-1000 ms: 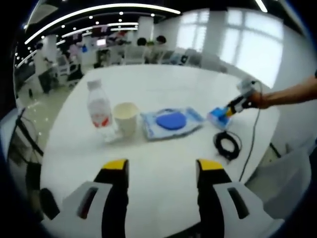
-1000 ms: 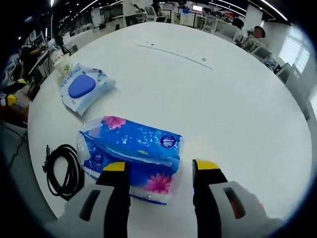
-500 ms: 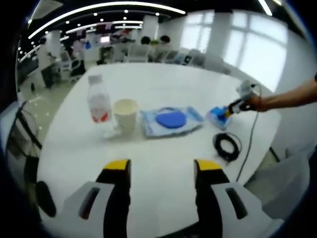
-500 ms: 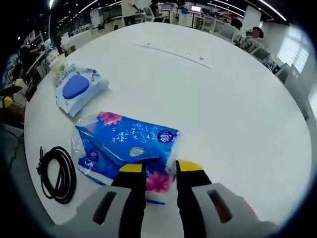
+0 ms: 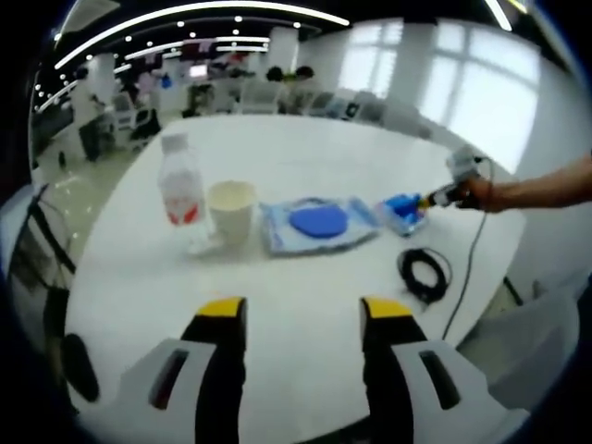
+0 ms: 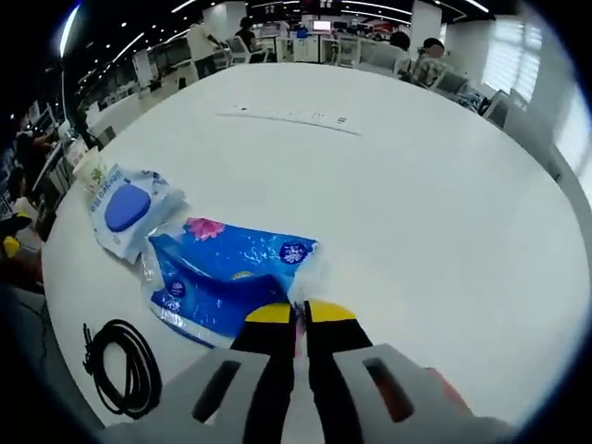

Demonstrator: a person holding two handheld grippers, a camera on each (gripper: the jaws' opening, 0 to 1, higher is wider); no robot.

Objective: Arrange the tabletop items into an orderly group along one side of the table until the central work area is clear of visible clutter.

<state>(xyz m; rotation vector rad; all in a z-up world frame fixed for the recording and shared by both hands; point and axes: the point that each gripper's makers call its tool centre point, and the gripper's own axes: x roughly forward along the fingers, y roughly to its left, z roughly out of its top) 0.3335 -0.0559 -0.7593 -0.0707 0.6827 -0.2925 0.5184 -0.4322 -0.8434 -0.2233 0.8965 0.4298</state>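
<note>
A blue flowered tissue pack (image 6: 222, 277) lies on the round white table (image 6: 416, 185), and my right gripper (image 6: 296, 313) is shut on its near edge. In the left gripper view the same tissue pack (image 5: 400, 208) sits just right of a wet-wipes pack (image 5: 319, 223) with a blue lid. There a person's arm holds the right gripper (image 5: 424, 200) at the pack. A paper cup (image 5: 231, 211) and a clear water bottle (image 5: 180, 190) stand in a row left of the wipes. My left gripper (image 5: 301, 313) hovers open over the near table, holding nothing.
A coiled black cable (image 5: 425, 272) lies near the table edge, close to the tissue pack; the cable (image 6: 120, 365) is at lower left in the right gripper view. The wipes pack (image 6: 125, 205) is beyond it. Chairs, desks and people fill the office behind.
My right gripper went from open around the tissue pack to shut on its edge, and the pack has shifted slightly toward the wipes pack. The left gripper stayed open and almost still.
</note>
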